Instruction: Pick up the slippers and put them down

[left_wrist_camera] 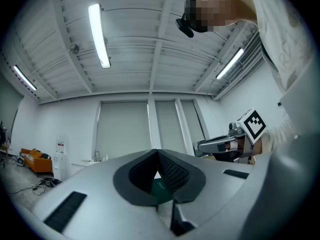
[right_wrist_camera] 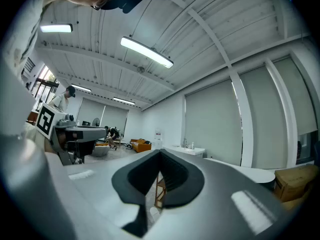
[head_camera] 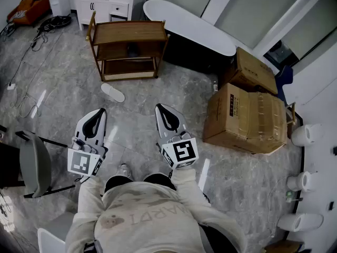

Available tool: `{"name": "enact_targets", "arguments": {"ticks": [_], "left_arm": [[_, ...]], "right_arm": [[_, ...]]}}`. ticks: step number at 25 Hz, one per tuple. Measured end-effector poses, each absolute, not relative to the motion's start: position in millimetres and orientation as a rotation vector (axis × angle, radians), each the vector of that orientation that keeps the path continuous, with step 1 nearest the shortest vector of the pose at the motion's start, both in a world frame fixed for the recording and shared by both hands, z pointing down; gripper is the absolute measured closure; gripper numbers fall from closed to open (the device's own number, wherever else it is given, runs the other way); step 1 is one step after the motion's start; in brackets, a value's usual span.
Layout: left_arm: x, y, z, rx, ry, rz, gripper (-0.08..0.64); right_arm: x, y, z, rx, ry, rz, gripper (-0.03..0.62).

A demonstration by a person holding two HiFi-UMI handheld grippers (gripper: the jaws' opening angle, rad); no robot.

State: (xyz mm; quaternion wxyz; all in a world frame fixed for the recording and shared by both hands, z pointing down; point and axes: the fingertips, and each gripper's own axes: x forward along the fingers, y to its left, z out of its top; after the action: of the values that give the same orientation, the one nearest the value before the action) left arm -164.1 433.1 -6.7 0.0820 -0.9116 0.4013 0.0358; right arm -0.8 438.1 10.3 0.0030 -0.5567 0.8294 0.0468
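Observation:
One white slipper (head_camera: 113, 92) lies on the marble floor in front of a low wooden shelf (head_camera: 128, 33). It also shows small and low between the right jaws as the slipper (right_wrist_camera: 154, 212), below the shelf (right_wrist_camera: 159, 193). A dark object (head_camera: 132, 50) sits on the shelf's middle tier; I cannot tell what it is. My left gripper (head_camera: 99, 112) (left_wrist_camera: 157, 152) and right gripper (head_camera: 160, 108) (right_wrist_camera: 160, 151) are held level side by side, well short of the slipper. Both are shut with nothing between the jaws.
Cardboard boxes (head_camera: 245, 117) are stacked to the right. A white tub (head_camera: 189, 28) stands behind the shelf and a white cabinet (head_camera: 108, 1) at the back. A grey chair (head_camera: 34, 165) is at my left, and cables (head_camera: 31, 41) trail at far left.

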Motion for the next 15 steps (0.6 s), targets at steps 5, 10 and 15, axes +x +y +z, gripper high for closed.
{"name": "enact_targets", "arguments": {"ticks": [5,10,15], "left_arm": [[-169.8,421.4,-10.6,-2.728,1.188,0.112,0.555],[-174.4,410.8,-10.2,-2.733,1.174,0.113,0.555],[-186.6,395.0,-9.0,-2.733,1.162,0.124,0.555]], "right_arm": [[-8.7,427.0,5.3,-1.745,2.597,0.152,0.583],[-14.5,417.2,6.3,-1.755,2.593,0.152,0.583],[-21.7,401.1,9.2,-1.794,2.559,0.153,0.583]]}}
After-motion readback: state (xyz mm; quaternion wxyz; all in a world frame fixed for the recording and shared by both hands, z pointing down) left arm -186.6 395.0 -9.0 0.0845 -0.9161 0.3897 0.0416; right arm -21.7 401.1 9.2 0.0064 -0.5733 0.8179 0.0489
